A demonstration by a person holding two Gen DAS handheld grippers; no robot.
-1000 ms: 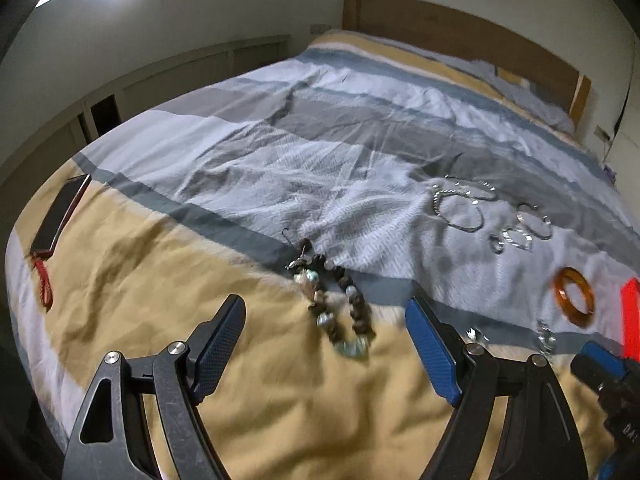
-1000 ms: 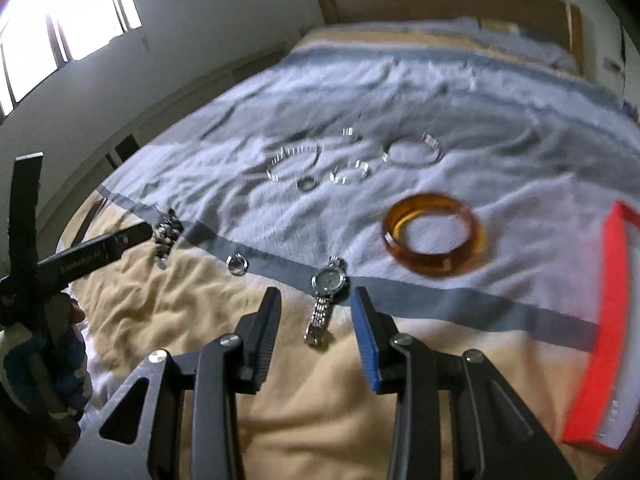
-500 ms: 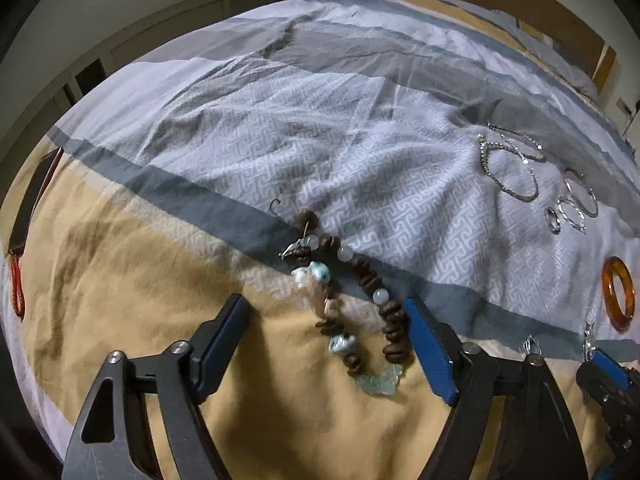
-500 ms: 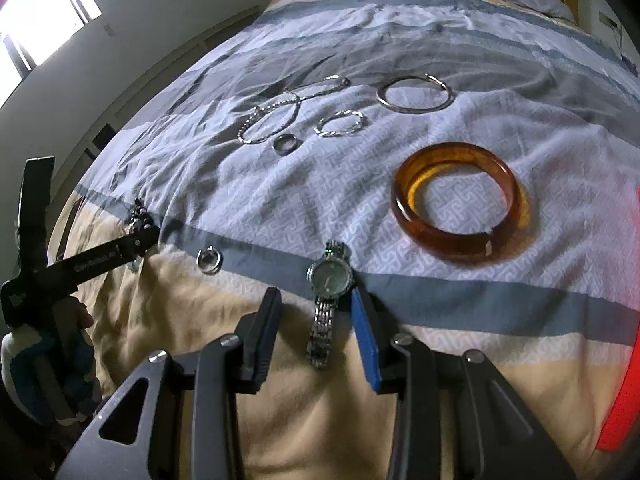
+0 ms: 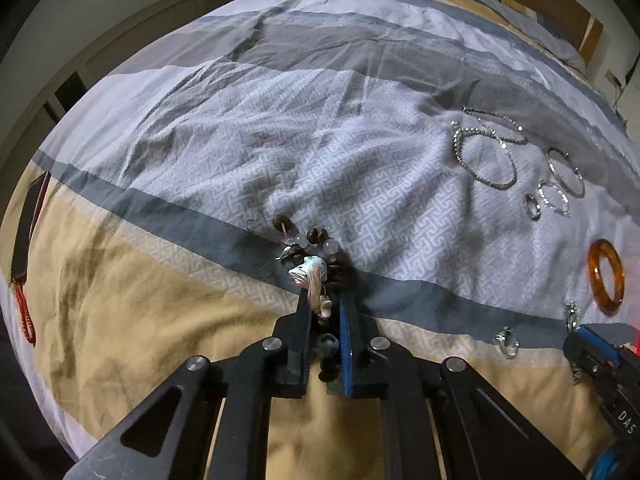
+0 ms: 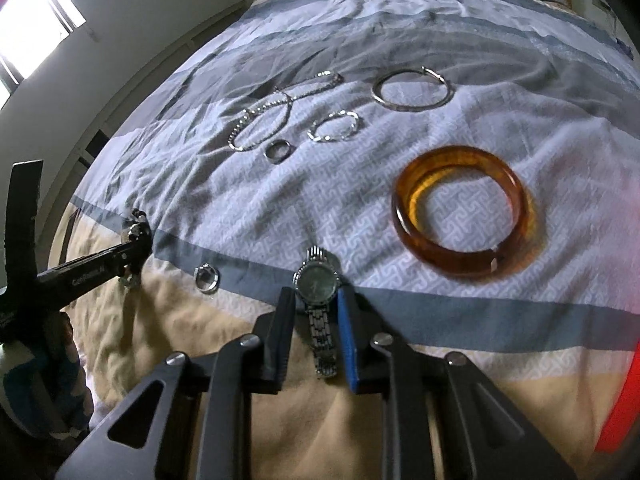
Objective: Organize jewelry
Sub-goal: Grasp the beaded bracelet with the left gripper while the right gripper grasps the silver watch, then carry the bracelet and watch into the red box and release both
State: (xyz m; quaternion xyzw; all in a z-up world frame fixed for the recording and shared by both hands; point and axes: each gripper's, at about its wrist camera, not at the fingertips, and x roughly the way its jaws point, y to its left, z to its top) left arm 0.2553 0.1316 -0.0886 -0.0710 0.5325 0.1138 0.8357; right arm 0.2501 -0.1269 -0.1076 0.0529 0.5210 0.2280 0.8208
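My left gripper (image 5: 323, 304) is shut on a brown and turquoise beaded bracelet (image 5: 316, 272) lying on the bedspread; it also shows at the left of the right wrist view (image 6: 134, 236). My right gripper (image 6: 316, 300) has its jaws close around the band of a silver wristwatch (image 6: 318, 280), shut on it. An amber bangle (image 6: 464, 208) lies to the right of the watch, also in the left wrist view (image 5: 606, 276). A small silver ring (image 6: 207, 278) lies between the two grippers.
Further up the striped bedspread (image 6: 400, 40) lie a silver bangle (image 6: 412, 90), a chain bracelet (image 6: 264, 120), a twisted hoop (image 6: 334, 130) and a ring (image 6: 278, 150). A red box edge (image 6: 620, 404) is at the right. A phone with a red strap (image 5: 28, 216) lies at the left.
Both grippers have come down and forward onto the bed. The left jaws have shut on the beaded bracelet. The right jaws have narrowed around the watch band.
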